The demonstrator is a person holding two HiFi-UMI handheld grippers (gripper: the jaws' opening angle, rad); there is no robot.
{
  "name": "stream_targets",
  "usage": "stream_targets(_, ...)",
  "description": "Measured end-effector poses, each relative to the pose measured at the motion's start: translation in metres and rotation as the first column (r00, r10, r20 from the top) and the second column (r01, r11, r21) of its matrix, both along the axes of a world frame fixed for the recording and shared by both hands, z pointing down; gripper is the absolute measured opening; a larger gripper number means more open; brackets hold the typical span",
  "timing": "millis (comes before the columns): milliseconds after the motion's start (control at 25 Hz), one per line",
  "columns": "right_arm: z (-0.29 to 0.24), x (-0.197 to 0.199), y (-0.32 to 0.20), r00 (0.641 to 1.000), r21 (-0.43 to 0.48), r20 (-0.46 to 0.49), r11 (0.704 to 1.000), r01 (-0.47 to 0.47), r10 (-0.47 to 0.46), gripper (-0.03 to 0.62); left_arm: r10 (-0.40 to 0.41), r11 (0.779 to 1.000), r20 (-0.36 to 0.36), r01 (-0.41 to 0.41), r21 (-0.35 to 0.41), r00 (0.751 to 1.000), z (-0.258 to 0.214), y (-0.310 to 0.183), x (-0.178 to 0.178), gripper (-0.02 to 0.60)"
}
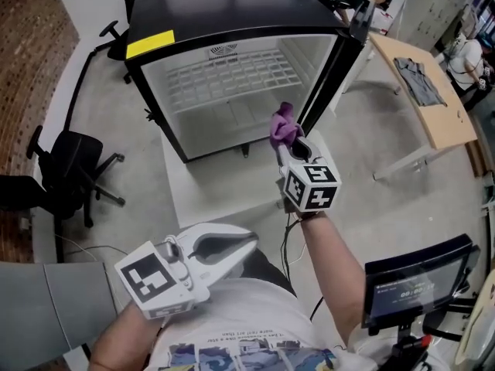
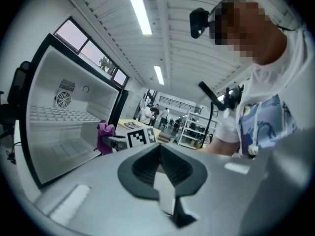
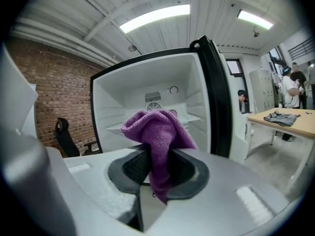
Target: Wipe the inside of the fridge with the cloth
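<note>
A small black fridge (image 1: pixel 232 83) stands open on a low white platform, its white inside and wire shelf facing me. My right gripper (image 1: pixel 288 144) is shut on a bunched purple cloth (image 1: pixel 284 124), held just in front of the fridge's lower right corner, outside the opening. In the right gripper view the cloth (image 3: pixel 157 132) bulges up between the pads and hangs down below them, with the fridge (image 3: pixel 147 102) straight ahead. My left gripper (image 1: pixel 249 246) hangs low near my body, jaws together with nothing in them. The left gripper view shows the fridge (image 2: pixel 64 127) and the cloth (image 2: pixel 104 136) far off.
The fridge door (image 1: pixel 340 60) stands open on the right side. A black office chair (image 1: pixel 66 176) sits at the left. A wooden table (image 1: pixel 433 122) with a grey garment (image 1: pixel 418 79) is at the right. A screen on a stand (image 1: pixel 414 284) is near my right elbow.
</note>
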State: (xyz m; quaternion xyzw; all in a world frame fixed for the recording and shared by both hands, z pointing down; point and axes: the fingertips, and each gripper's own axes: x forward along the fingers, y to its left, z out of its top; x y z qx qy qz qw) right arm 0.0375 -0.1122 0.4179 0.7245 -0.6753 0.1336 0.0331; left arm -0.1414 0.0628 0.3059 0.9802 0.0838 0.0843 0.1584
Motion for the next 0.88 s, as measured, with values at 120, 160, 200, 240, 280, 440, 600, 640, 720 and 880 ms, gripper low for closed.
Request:
stream_targets(120, 0.011, 0.023, -0.001, 0.997, -0.017, -0.013, 0.996, -0.082, 0.082, 0.080, 0.003, 1.000, 0.003, -0.003, 0.002, 1.000, -0.003, -0.006, 0.007, 0.005)
stream_targets(160, 0.015, 0.030, -0.003, 0.994, -0.021, -0.015, 0.994, -0.106, 0.106, 0.080, 0.000, 1.000, 0.006, -0.001, 0.010, 1.000, -0.002, -0.009, 0.008, 0.005)
stream_targets(200, 0.018, 0.035, -0.005, 0.992, -0.024, -0.019, 0.991, -0.129, 0.128, 0.080, -0.004, 1.000, 0.008, 0.004, 0.018, 1.000, -0.001, -0.012, 0.010, 0.005)
stream_targets(240, 0.022, 0.041, -0.008, 0.988, -0.027, -0.024, 0.988, -0.150, 0.150, 0.080, -0.010, 1.000, 0.009, 0.009, 0.021, 1.000, -0.001, -0.015, 0.011, 0.005)
stream_targets(280, 0.026, 0.046, -0.011, 0.985, -0.031, -0.028, 0.985, -0.171, 0.170, 0.080, -0.015, 1.000, 0.010, 0.015, 0.019, 1.000, -0.002, -0.017, 0.013, 0.005)
stream_targets(440, 0.043, 0.070, -0.029, 0.968, -0.045, -0.024, 0.967, -0.251, 0.251, 0.080, -0.041, 0.999, 0.026, 0.040, 0.018, 0.999, -0.003, -0.030, 0.020, 0.005)
stream_targets(600, 0.059, 0.087, -0.050, 0.956, -0.056, -0.038, 0.954, -0.293, 0.291, 0.080, -0.067, 0.998, 0.028, 0.067, 0.011, 0.997, -0.004, -0.045, 0.026, 0.005)
stream_targets(640, 0.061, 0.089, -0.054, 0.954, -0.057, -0.044, 0.953, -0.298, 0.296, 0.080, -0.076, 0.997, 0.030, 0.075, 0.008, 0.997, -0.004, -0.048, 0.027, 0.005)
stream_targets(720, 0.065, 0.090, -0.058, 0.952, -0.053, -0.047, 0.951, -0.305, 0.302, 0.080, -0.093, 0.996, 0.035, 0.092, 0.015, 0.995, -0.002, -0.049, 0.026, 0.005)
stream_targets(880, 0.069, 0.096, -0.071, 0.949, -0.039, -0.042, 0.948, -0.315, 0.314, 0.080, -0.115, 0.993, 0.034, 0.114, 0.019, 0.993, 0.000, -0.050, 0.029, 0.005)
